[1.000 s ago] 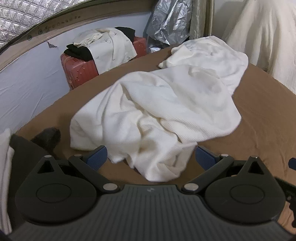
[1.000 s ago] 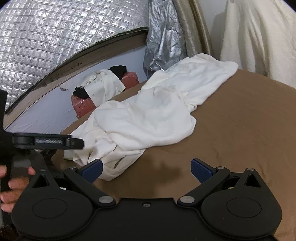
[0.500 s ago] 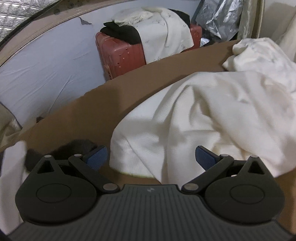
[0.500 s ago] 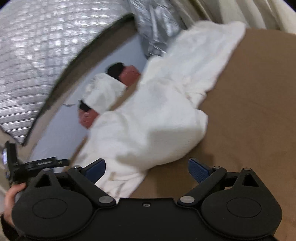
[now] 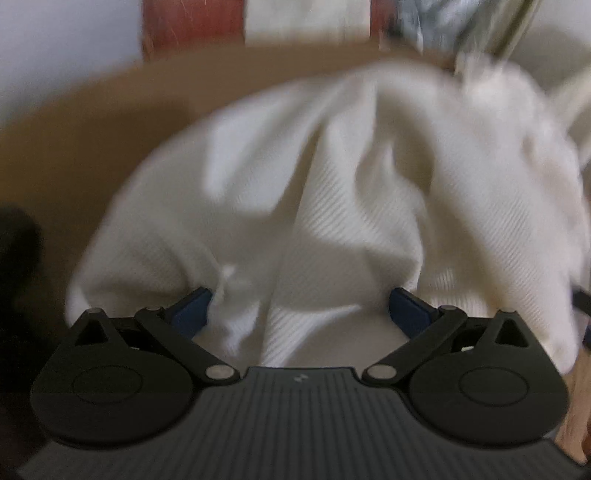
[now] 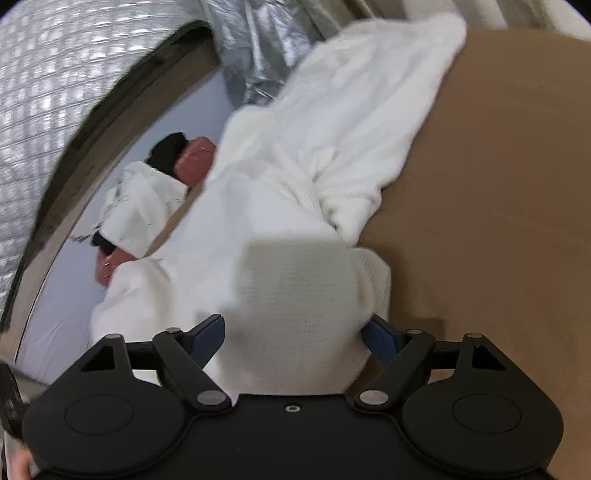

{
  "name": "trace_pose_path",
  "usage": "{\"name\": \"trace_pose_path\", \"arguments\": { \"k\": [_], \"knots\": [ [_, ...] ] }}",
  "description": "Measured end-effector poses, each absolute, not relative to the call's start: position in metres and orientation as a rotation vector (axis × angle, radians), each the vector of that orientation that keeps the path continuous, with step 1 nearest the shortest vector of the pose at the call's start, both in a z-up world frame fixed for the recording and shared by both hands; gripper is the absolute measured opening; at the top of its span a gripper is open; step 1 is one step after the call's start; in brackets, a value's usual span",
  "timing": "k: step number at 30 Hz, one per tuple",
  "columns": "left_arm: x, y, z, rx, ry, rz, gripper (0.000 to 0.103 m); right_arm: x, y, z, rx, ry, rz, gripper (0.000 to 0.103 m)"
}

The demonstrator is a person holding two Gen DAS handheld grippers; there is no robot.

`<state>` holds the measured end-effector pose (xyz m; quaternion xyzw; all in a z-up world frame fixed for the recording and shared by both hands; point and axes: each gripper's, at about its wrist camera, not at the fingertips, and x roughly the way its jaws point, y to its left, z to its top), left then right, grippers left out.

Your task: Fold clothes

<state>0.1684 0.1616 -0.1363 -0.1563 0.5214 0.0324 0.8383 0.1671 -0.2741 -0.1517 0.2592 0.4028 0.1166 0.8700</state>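
Both views are now filled far more by the white garment (image 5: 332, 206) than a second ago, when it lay well ahead of each gripper on the brown surface (image 5: 92, 140).

Left wrist view: heavy blur is noted. The left gripper (image 5: 299, 314) is seen with its blue pads set wide apart, as they were earlier. Bunched folds of the ribbed white cloth lie between the pads and spill over the gripper's front edge. Cloth touches the inner face of the left pad; firm pressing is not shown. The garment is heaped on the brown surface. A red suitcase (image 5: 192, 26) with pale fabric draped over it is seen at the far edge, and a dark shape (image 5: 14, 251) at the left border cannot be identified.

Right wrist view: the right gripper (image 6: 293, 336) has just been closing, its pads now nearer together with a thick fold of the garment (image 6: 295, 288) between them. Both pads meet the cloth, the right one half buried in it. The rest of the garment stretches diagonally away up the brown surface (image 6: 498, 184). The suitcase (image 6: 194, 160), carrying white and black clothes, stands beyond it below a quilted silver sheet (image 6: 55, 74).
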Motion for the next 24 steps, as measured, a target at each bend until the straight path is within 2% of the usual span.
{"name": "trace_pose_path", "arguments": {
  "k": [1, 2, 3, 4, 5, 6, 12, 16, 17, 24],
  "knots": [
    [0.167, 0.161, -0.134, -0.344, 1.098, 0.059, 0.103, 0.17, -0.267, -0.157, 0.528, 0.848, 0.24, 0.049],
    [0.165, 0.16, -0.132, -0.357, 1.094, 0.05, 0.091, 0.173, -0.26, -0.162, 0.515, 0.853, 0.236, 0.046],
    [0.164, 0.159, -0.13, -0.371, 1.089, 0.039, 0.071, 0.17, -0.254, -0.161, 0.503, 0.852, 0.25, 0.043],
    [0.162, 0.16, -0.127, -0.406, 1.082, 0.005, 0.06, 0.165, -0.249, -0.159, 0.493, 0.849, 0.269, 0.035],
    [0.16, 0.16, -0.124, -0.443, 1.08, -0.039, 0.038, 0.16, -0.243, -0.157, 0.482, 0.846, 0.287, 0.03],
    [0.157, 0.161, -0.123, -0.48, 1.083, -0.081, 0.026, 0.155, -0.237, -0.155, 0.471, 0.843, 0.306, 0.029],
    [0.143, 0.136, -0.103, -0.488, 1.045, -0.247, 0.011, 0.111, -0.214, -0.138, 0.468, 0.849, 0.473, 0.018],
    [0.132, 0.109, -0.075, -0.51, 1.015, -0.418, 0.009, 0.084, -0.217, -0.128, 0.507, 0.831, 0.534, 0.014],
    [0.129, 0.1, -0.068, -0.512, 1.013, -0.46, 0.009, 0.079, -0.218, -0.125, 0.512, 0.826, 0.544, 0.005],
    [0.101, 0.044, -0.036, -0.343, 0.967, -0.525, 0.008, 0.049, -0.246, -0.092, 0.496, 0.723, 0.477, 0.005]
  ]
}}
